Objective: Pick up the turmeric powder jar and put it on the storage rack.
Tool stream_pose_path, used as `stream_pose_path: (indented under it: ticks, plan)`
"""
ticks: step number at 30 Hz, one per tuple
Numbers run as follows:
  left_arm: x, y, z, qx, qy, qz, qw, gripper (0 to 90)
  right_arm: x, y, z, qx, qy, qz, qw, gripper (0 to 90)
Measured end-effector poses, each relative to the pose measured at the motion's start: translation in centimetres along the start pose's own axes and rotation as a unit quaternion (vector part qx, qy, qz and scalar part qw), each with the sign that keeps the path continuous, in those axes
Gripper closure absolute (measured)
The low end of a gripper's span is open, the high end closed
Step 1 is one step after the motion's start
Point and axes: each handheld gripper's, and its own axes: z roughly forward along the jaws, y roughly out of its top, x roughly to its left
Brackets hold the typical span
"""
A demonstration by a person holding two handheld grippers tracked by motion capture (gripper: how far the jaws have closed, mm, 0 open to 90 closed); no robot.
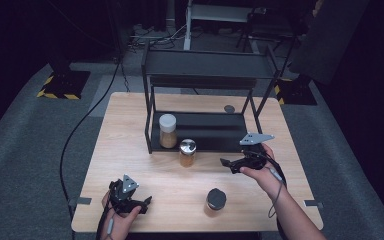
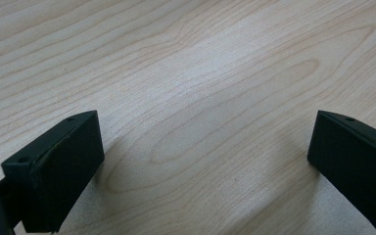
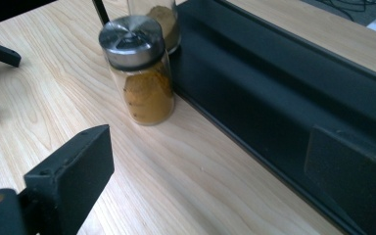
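One white-lidded jar (image 1: 168,130) sits shelved on the rack (image 1: 205,132); steel-capped jar (image 3: 139,68) and black-lidded jar (image 1: 215,200) remain on the tabletop (image 1: 130,150); right gripper (image 1: 228,164) wide, empty, near the steel-capped jar; left gripper (image 1: 147,204) wide, idle.

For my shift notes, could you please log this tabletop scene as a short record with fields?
surface: wooden table
rack: black two-tier shelf at the far side
on lower tier: white-lidded jar
in front of rack: metal-capped spice jar, upright, on the table
near edge: black-lidded jar
right gripper: open, empty, pointing toward the metal-capped spice jar
left gripper: open, empty, low over the table
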Motion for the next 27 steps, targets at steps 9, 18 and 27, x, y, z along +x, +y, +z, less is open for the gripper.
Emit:
stream_pose_path:
  ticks: [9,18,27]
  plan:
    - [0.0,0.0,0.0,0.000,0.000,0.000,1.0000,0.0,0.3,1.4,1.7,-0.002,0.016,-0.013,0.9998,4.3]
    - [0.0,0.0,0.0,0.000,0.000,0.000,1.0000,0.0,0.9,3.0,3.8,-0.003,0.029,-0.024,0.9993,4.6]
    - [0.0,0.0,0.0,0.000,0.000,0.001,1.0000,0.0,1.4,4.1,5.9,0.000,0.035,-0.031,0.9989,4.9]
